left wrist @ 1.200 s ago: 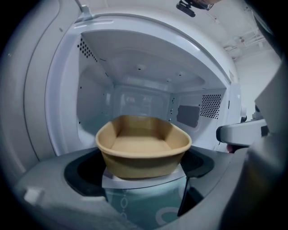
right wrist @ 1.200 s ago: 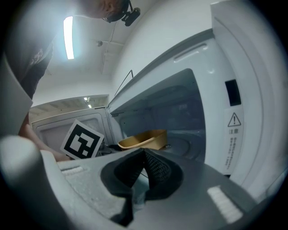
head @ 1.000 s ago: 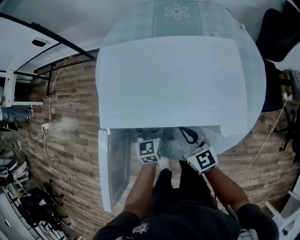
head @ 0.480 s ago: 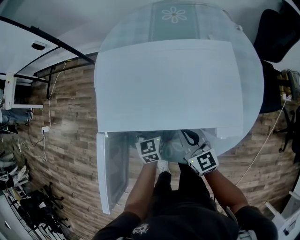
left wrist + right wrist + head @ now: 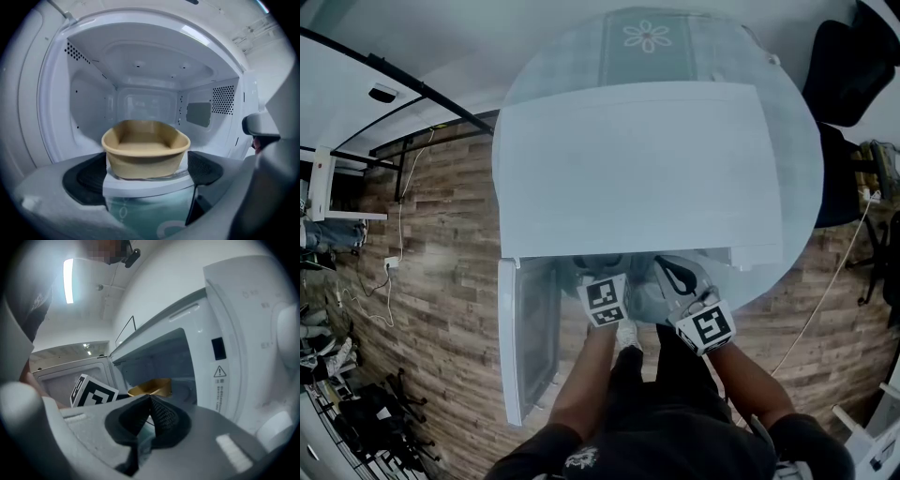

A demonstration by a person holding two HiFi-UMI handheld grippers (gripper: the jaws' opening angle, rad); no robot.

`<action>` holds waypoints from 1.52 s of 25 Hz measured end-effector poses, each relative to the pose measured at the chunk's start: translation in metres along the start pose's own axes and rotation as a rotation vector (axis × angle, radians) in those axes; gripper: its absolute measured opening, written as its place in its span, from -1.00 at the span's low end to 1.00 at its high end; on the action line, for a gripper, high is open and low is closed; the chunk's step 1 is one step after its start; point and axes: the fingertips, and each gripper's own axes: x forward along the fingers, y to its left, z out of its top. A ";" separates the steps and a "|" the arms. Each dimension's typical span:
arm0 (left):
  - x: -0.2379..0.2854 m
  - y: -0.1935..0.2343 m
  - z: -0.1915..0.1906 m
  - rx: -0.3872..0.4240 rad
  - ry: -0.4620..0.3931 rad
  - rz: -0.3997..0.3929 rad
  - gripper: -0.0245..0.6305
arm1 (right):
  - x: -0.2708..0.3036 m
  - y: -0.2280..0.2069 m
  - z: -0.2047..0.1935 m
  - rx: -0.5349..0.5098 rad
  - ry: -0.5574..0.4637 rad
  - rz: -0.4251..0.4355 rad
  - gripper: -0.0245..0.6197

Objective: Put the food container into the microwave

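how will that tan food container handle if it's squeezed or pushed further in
The food container looks thin-walled and empty, so it is probably light and may flex if squeezed. Its wide flat base makes tipping unlikely. Its walls taper downward, so the smooth sides might slip.

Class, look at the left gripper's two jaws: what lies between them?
The tan food container lies between the left gripper's jaws, its rim against both pads, inside the microwave's mouth. The left gripper view shows it.

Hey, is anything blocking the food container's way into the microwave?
Nothing visible does. The microwave door is swung open, the cavity behind the food container is bare, and the left gripper holds it at the opening.
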 end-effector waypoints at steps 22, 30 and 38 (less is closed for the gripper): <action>-0.182 -0.038 0.047 0.114 -0.064 -0.226 -0.32 | -0.065 0.110 0.050 -0.067 -0.077 -0.004 -0.92; -0.227 -0.041 0.070 0.098 -0.145 -0.340 -0.91 | -0.076 0.134 0.090 -0.105 -0.165 -0.037 -0.92; -0.251 -0.024 0.079 0.135 -0.171 -0.272 -0.91 | -0.088 0.151 0.098 -0.136 -0.183 -0.062 -0.92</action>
